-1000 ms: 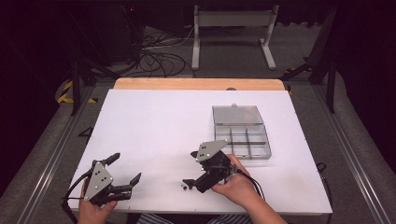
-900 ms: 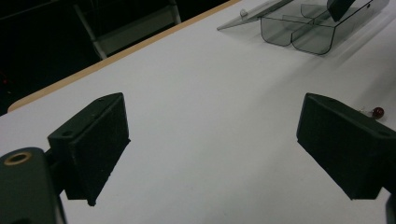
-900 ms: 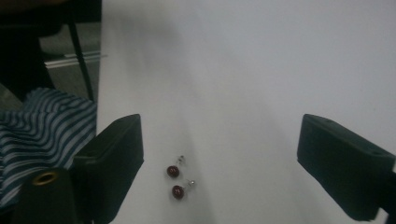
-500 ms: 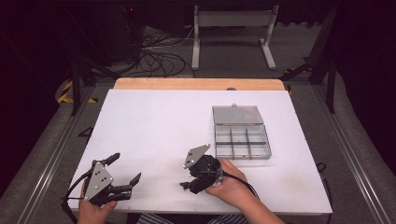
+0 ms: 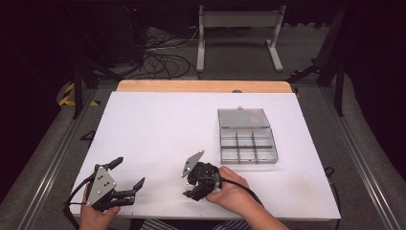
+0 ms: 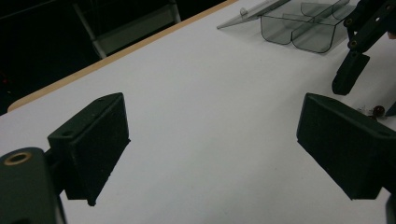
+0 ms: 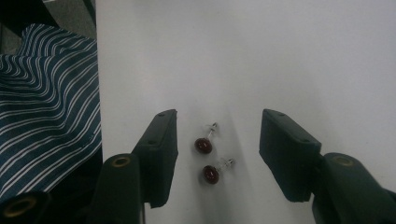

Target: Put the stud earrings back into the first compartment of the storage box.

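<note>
Two dark red stud earrings [image 7: 203, 145] lie side by side on the white table, close to its front edge. My right gripper [image 7: 217, 133] is open, with one jaw on each side of the pair and touching neither. In the high view the right gripper [image 5: 186, 184] sits at the front middle of the table, pointing left. My left gripper [image 5: 129, 173] rests open at the front left corner with nothing between its jaws. From the left gripper view, the left gripper [image 6: 215, 135] looks toward one earring [image 6: 377, 111] at the far right.
A clear plastic compartment box [image 5: 248, 143] with its lid [image 5: 242, 117] laid open stands to the right of centre. Its near wall [image 6: 299, 32] appears at the top right of the left gripper view. A striped garment [image 7: 46, 102] lies just past the table's front edge.
My right gripper has moved left and toward the front edge, away from the box, and turned its jaws leftward. The left gripper has stayed put.
</note>
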The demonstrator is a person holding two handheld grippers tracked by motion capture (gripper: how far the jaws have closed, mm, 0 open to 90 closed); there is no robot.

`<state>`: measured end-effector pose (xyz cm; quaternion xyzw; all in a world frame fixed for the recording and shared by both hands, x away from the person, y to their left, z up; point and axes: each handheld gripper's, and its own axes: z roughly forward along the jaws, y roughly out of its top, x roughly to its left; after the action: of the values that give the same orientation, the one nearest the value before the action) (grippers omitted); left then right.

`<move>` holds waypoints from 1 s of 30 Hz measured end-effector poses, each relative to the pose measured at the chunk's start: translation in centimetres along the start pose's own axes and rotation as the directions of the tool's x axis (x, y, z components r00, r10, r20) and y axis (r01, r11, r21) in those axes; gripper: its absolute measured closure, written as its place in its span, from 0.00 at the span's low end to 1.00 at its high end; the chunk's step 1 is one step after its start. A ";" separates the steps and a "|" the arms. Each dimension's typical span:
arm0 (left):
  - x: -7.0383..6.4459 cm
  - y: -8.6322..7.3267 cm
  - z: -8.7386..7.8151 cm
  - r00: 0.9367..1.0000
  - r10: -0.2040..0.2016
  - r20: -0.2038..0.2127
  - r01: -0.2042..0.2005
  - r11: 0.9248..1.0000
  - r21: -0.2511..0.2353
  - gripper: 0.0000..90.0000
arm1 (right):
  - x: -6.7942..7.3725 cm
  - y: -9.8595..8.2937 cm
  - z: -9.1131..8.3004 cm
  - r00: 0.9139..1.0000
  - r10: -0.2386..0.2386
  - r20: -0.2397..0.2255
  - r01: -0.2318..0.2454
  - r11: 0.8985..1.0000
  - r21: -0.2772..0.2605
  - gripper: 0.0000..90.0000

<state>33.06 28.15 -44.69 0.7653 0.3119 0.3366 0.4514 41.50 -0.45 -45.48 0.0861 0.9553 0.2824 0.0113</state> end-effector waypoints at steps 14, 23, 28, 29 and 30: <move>0.0 0.0 0.0 1.000 0.005 0.000 -0.005 1.000 0.002 0.11 | 0.7 0.3 1.6 1.000 -0.022 -0.002 0.022 0.996 0.084 0.73; 0.0 0.0 0.1 1.000 0.006 0.000 -0.006 1.000 0.001 0.11 | 1.1 0.6 1.8 0.998 -0.036 0.047 0.031 0.995 0.100 0.89; 0.0 0.0 0.0 1.000 0.006 -0.001 -0.006 1.000 0.001 0.11 | 1.2 0.5 1.8 0.998 -0.035 0.050 0.030 0.995 0.098 0.89; 0.0 0.0 0.1 1.000 0.007 -0.001 -0.007 1.000 0.000 0.11 | 1.2 0.5 1.8 0.998 -0.036 0.051 0.031 0.995 0.095 0.89; 0.0 0.0 0.1 1.000 0.005 -0.001 -0.005 1.000 0.001 0.11 | 1.2 0.5 1.8 0.998 -0.033 0.052 0.028 0.996 0.088 0.89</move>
<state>33.09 28.10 -44.70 0.7662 0.3102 0.3380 0.4501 40.51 1.18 -46.66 0.0794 0.9674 0.2376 0.0375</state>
